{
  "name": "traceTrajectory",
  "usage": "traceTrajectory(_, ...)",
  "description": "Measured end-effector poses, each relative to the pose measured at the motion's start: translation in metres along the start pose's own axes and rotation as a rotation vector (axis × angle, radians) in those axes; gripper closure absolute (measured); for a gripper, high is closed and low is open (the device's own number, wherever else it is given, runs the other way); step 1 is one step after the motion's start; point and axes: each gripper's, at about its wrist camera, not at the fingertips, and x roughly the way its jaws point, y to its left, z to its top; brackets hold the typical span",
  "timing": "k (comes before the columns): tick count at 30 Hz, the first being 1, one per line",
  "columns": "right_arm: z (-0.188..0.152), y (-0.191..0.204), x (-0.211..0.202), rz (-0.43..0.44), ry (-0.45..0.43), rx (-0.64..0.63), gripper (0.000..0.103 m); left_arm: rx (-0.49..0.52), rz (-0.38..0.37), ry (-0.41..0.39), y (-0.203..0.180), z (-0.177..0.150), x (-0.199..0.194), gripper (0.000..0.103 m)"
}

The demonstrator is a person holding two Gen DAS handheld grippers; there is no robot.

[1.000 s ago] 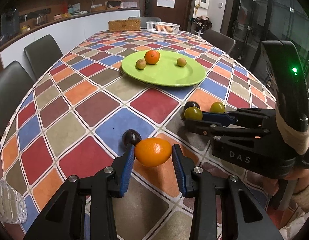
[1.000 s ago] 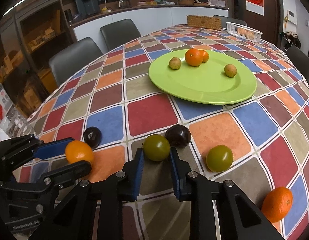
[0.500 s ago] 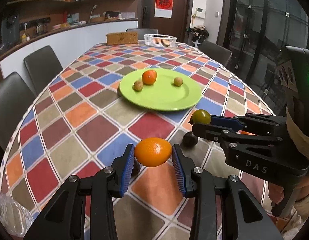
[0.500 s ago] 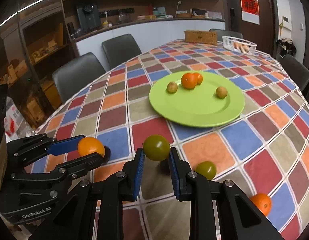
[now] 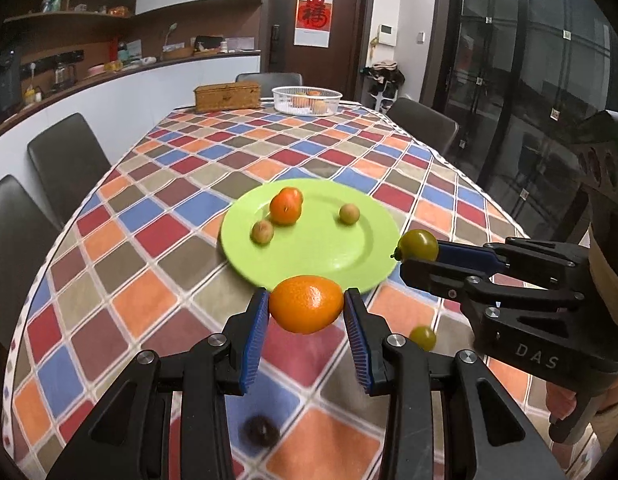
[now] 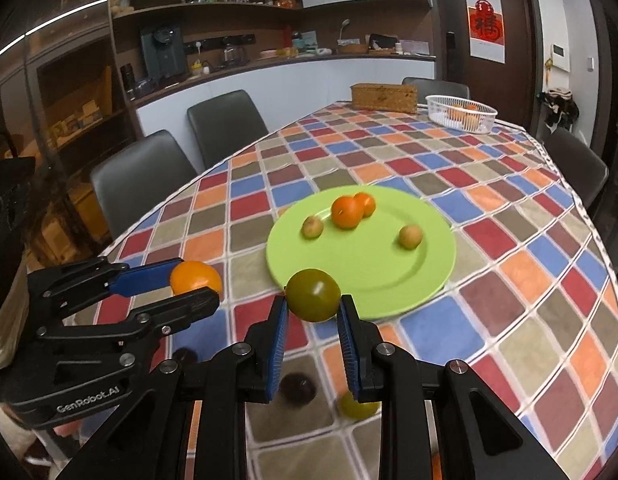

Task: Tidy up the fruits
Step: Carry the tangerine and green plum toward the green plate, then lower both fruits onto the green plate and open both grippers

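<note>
Over the checked tablecloth (image 5: pixel 157 200), seen from the left wrist, the left gripper (image 5: pixel 306 306) has come up off the table and forward: a second ago its orange (image 5: pixel 306 304) hung low over the cloth, and now it hangs just short of the near rim of the green plate (image 5: pixel 329 252). The blue pads are clamped on both flanks of the fruit, jaws only part-way apart, so it is a firm hold. Beside it on the right, the right gripper (image 5: pixel 419 254) has risen too, carrying an olive-green fruit (image 5: pixel 417 245) right at the plate's edge. Left behind on the cloth are a small green fruit (image 5: pixel 423 338) and a dark plum (image 5: pixel 261 431). That reads as both hands mid-carry, pickup done, drop-off on the plate likely next.

Switching to the right wrist view, the same story from the other side. The right gripper (image 6: pixel 312 312) is closed tight on the green fruit (image 6: pixel 313 294), which now overlaps the plate's (image 6: pixel 369 264) near rim instead of sitting low by the table fruit as before. To the left, the other gripper (image 6: pixel 191 280) holds its orange (image 6: pixel 195 278), well clear of the cloth. Already on the plate sit two oranges (image 6: pixel 351 211) and two small tan fruits (image 6: pixel 410 236). Below the jaws, a dark plum (image 6: pixel 297 387) and a green fruit (image 6: pixel 355 406) wait on the table, blurred.
</note>
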Motion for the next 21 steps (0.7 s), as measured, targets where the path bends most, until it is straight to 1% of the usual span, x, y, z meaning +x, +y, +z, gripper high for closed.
traceTrajectory(3,0.013,-0.007,0.003,0.001,0.005,0.001,0.077,0.001,-0.025,0.012,0.0,0.015,0.009,0.066)
traceTrajectory(7,0.028,-0.016,0.014,-0.004,0.028,-0.002,0.077,0.007,-0.04,0.032,0.001,0.033,0.024,0.066)
traceTrajectory(12,0.042,-0.035,0.036,0.004,0.086,0.037,0.077,-0.023,-0.064,0.083,0.008,0.052,0.052,0.066)
traceTrajectory(15,0.047,-0.047,0.054,0.005,0.139,0.066,0.077,-0.053,-0.081,0.122,0.013,0.057,0.069,0.066)
traceTrajectory(21,0.047,-0.063,0.08,0.008,0.223,0.112,0.077,-0.098,-0.094,0.189,0.019,0.055,0.096,0.066)
